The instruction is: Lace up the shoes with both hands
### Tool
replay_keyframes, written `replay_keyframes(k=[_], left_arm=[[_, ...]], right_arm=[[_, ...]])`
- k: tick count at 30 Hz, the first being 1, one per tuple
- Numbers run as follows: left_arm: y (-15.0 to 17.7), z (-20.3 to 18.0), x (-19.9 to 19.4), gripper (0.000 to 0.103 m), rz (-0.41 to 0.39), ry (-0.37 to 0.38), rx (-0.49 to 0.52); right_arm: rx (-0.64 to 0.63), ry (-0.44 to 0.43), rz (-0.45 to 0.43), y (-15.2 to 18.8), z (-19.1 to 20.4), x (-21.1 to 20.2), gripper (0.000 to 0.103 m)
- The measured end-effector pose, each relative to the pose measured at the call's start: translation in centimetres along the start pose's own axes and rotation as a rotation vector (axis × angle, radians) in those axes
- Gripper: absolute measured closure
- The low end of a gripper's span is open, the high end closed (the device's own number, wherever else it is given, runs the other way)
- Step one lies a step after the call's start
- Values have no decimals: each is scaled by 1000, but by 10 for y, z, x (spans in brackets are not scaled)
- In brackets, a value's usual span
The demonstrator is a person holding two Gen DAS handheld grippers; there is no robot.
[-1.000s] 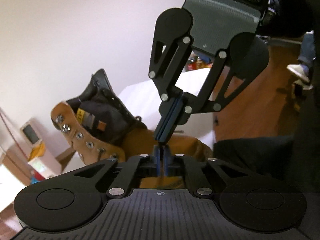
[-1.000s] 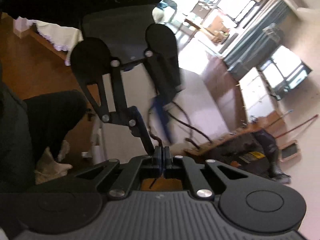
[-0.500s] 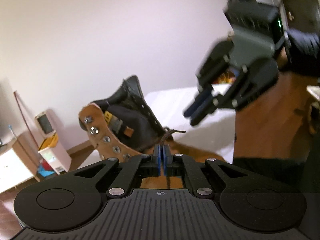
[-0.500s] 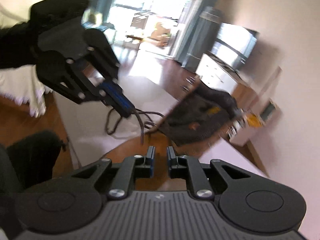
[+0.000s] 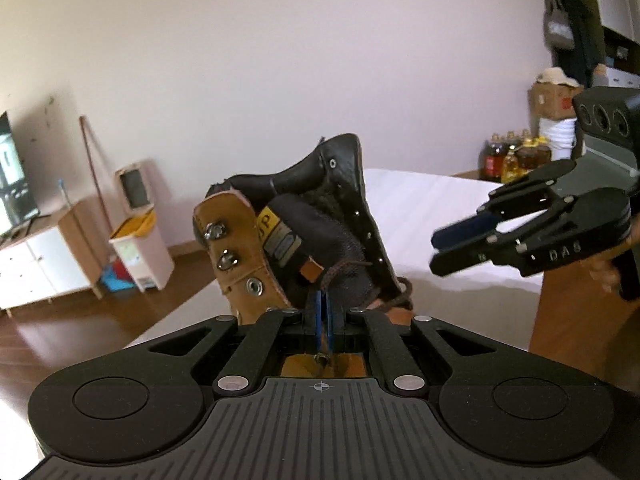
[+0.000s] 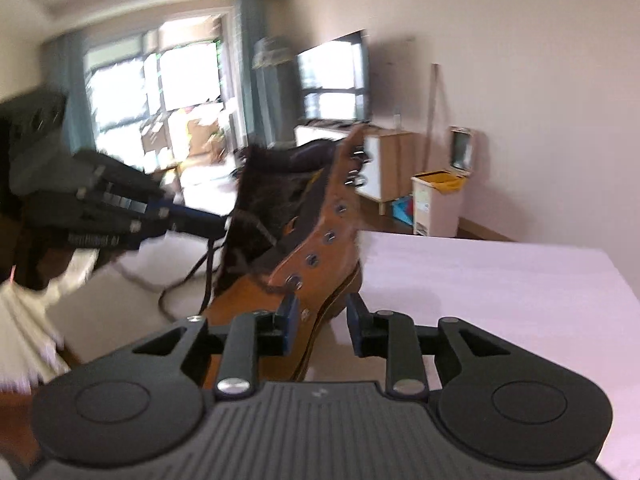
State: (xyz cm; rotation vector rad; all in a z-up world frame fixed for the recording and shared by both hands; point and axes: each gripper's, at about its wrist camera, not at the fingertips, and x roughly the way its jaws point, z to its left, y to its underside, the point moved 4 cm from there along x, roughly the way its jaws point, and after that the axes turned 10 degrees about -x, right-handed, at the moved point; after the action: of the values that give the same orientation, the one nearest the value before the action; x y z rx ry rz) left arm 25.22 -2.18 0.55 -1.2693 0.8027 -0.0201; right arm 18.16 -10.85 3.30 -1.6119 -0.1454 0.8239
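A tan lace-up boot (image 5: 244,248) with a black tongue stands on the white-covered table (image 5: 448,208). My left gripper (image 5: 322,314) is shut on the dark brown lace (image 5: 340,271), whose metal tip shows just behind the pads. Off to the boot's right, my right gripper (image 5: 434,249) hovers with its jaws apart. In the right wrist view that right gripper (image 6: 322,322) is opening with nothing gripped. The boot (image 6: 320,236) lies beyond its blue pads. My left gripper (image 6: 218,224) reaches in from the left, and loose lace (image 6: 208,272) hangs below it.
A pale bin (image 5: 138,236) with a yellow liner and a white cabinet (image 5: 36,268) stand by the far wall. Bottles (image 5: 516,156) and a cardboard box (image 5: 554,100) sit behind the table. A TV (image 6: 332,76) and bright windows fill the far room. The table edge (image 6: 624,280) runs at right.
My right gripper has let go of the lace, rolled upright and swung away to the boot's right, with its jaws parting. The left gripper stays shut on the lace and has shifted.
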Motion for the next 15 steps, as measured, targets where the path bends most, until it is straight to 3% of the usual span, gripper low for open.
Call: replay_keyframes(k=[3, 10, 15], left_arm=[[-1, -4, -1, 101, 4, -19, 22], [1, -5, 0, 101, -1, -43, 19], [1, -8, 4, 101, 0, -50, 13]], right_arm=[[161, -22, -50, -8, -13, 7, 67], [399, -75, -37, -21, -42, 23, 66], [428, -96, -28, -19, -49, 30, 69]])
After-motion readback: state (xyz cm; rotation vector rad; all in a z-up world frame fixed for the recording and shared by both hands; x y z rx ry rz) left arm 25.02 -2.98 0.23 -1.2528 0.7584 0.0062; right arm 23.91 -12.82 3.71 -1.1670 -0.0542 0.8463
